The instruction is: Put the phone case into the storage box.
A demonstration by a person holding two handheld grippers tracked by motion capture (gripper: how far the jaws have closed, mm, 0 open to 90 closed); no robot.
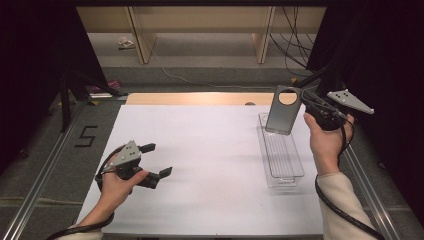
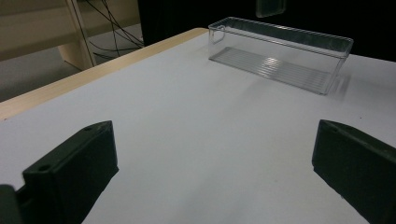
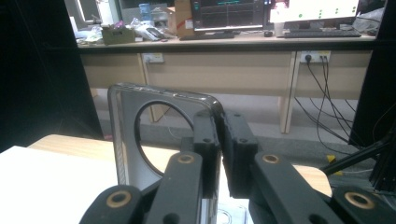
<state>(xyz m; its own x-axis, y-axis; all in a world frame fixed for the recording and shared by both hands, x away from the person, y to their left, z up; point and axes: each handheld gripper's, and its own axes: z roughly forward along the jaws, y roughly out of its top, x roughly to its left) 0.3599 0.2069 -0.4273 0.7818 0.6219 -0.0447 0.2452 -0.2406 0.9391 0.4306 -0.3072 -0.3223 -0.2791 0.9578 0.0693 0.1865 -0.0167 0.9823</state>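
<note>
R gripper [image 1: 306, 103] pinches grey phone case [image 1: 283, 111] by its edge, held upright over far end of clear tray [image 1: 282, 165], table's 2 o'clock. L gripper [image 1: 156, 160], at 8 o'clock, jaws spread wide, nothing between.

grippers [image 1: 159, 161]: black, grey triangular plates | jaws: black, screw holes | cables: black | sleeves [image 1: 345, 192]: cream
</note>
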